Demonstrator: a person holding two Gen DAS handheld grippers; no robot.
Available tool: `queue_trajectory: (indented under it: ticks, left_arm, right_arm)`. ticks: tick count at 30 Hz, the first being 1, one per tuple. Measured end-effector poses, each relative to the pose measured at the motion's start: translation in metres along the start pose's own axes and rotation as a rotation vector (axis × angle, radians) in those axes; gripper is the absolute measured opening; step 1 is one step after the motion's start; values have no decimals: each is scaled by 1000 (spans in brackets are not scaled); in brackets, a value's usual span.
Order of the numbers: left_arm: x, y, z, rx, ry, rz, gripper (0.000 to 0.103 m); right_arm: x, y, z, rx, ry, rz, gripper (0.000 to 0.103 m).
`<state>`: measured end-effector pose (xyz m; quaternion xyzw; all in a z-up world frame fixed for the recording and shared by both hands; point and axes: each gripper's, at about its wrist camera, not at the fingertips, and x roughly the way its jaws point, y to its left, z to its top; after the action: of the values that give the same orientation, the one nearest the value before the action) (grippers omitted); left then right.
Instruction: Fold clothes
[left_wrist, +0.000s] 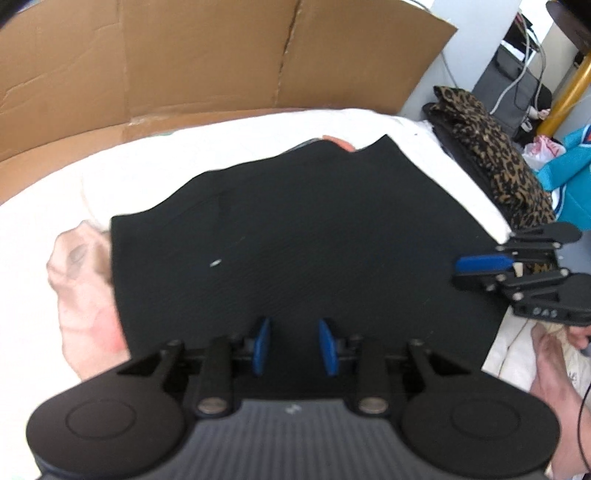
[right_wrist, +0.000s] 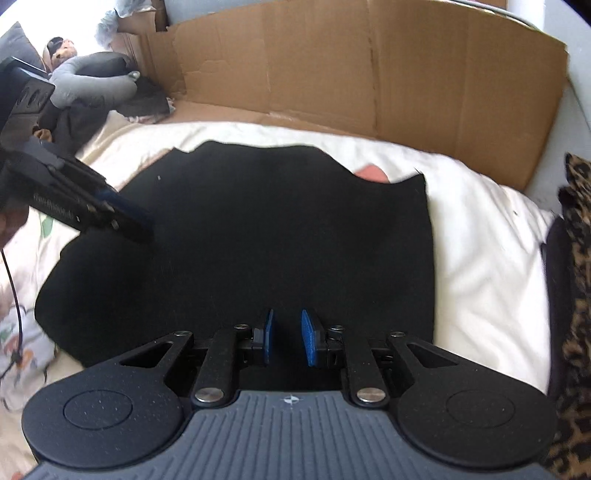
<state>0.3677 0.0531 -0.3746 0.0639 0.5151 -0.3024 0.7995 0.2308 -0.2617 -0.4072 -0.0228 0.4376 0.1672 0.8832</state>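
The left gripper (left_wrist: 293, 345) and right gripper (right_wrist: 287, 338) hover over the near edge of the black garment (left_wrist: 303, 243), lying flat on the white bedding (right_wrist: 480, 258), jaws apart, empty. Pinching only one layer could skew the fold.

A plain black garment (left_wrist: 295, 236) lies on white bedding (left_wrist: 110, 177). Brown cardboard (left_wrist: 184, 55) stands behind it, and at the right edge lie leopard-print fabric (left_wrist: 495, 155) and teal cloth (left_wrist: 572, 162). The gripper pads (right_wrist: 308, 338) are blue.
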Motion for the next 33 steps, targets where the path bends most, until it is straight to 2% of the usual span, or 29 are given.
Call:
queue_trajectory:
  ticks: [4,10,13,19,21,26,33]
  left_arm:
    - [-12,2,-4,-46,8,-7,33]
    - [-18,-20,-11,12,7,-50,35]
    - [-17,-37,-12,62,9,-79,35]
    - [-10,-67,-23,149,14,-141,37]
    - [-4,-74,-29,171,37,-156,39]
    - [10,-77,-36,166,101,-146,39]
    - [7,-73,-38,86,187,-82,39]
  right_arm:
    - [-13,-11,-11,6,20,-33,23]
    - [-39,-22,-18,42,10,-74,23]
    - [-45,-16,-19,69,-14,-33,23]
    - [-34,20,-21,2,2,64,23]
    - [-31,29,-24,-18,9,90,23]
    - [-22,37,-35,-81,52,69,23]
    - [-34,1,-40,63,31,24,23]
